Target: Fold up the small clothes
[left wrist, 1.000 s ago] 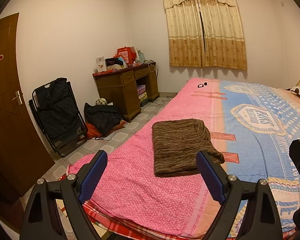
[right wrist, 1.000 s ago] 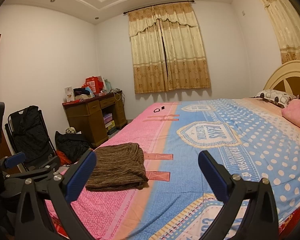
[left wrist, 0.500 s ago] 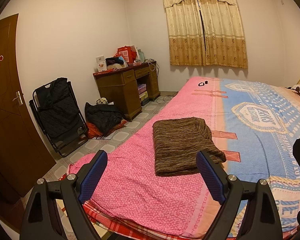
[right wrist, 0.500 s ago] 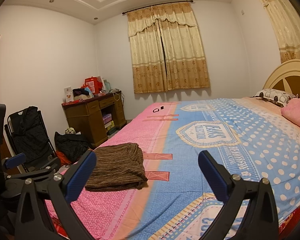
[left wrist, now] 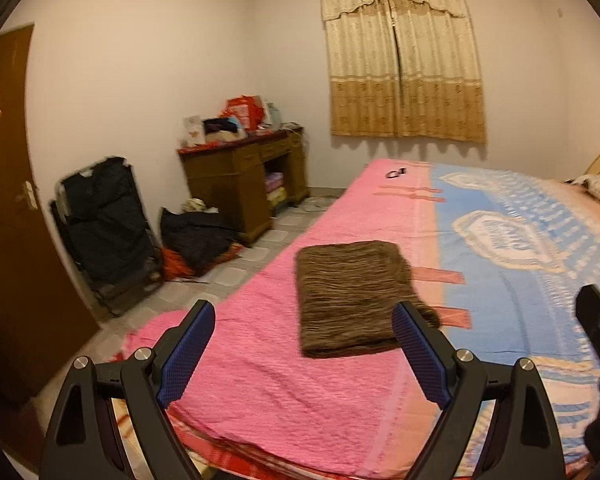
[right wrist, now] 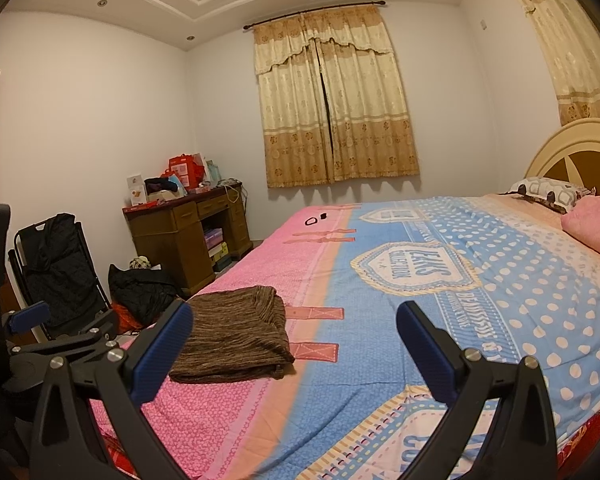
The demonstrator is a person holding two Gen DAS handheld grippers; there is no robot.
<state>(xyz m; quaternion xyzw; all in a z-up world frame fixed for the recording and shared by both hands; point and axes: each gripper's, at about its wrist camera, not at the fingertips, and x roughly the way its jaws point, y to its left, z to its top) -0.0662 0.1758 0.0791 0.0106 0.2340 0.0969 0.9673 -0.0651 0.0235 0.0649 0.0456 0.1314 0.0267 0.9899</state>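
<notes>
A brown striped knit garment (left wrist: pixel 352 296) lies folded into a flat rectangle on the pink part of the bed cover (left wrist: pixel 268 392); it also shows in the right wrist view (right wrist: pixel 236 332). My left gripper (left wrist: pixel 304 344) is open and empty, held above the bed's near edge, short of the garment. My right gripper (right wrist: pixel 296 344) is open and empty, held above the blue part of the cover (right wrist: pixel 520 292), to the right of the garment. The left gripper also shows at the left edge of the right wrist view (right wrist: pixel 28 316).
A small black object (left wrist: pixel 396 173) lies at the bed's far end. A wooden desk (left wrist: pixel 236 184) with clutter, a black folding chair (left wrist: pixel 104 232) and a dark bag (left wrist: pixel 196 236) stand along the left wall. Pillows (right wrist: pixel 588 216) lie by the headboard (right wrist: pixel 576 152).
The left wrist view has shifted slightly and blurred; the left gripper has drawn back and turned a little. The garment has not moved. Both grippers stay open.
</notes>
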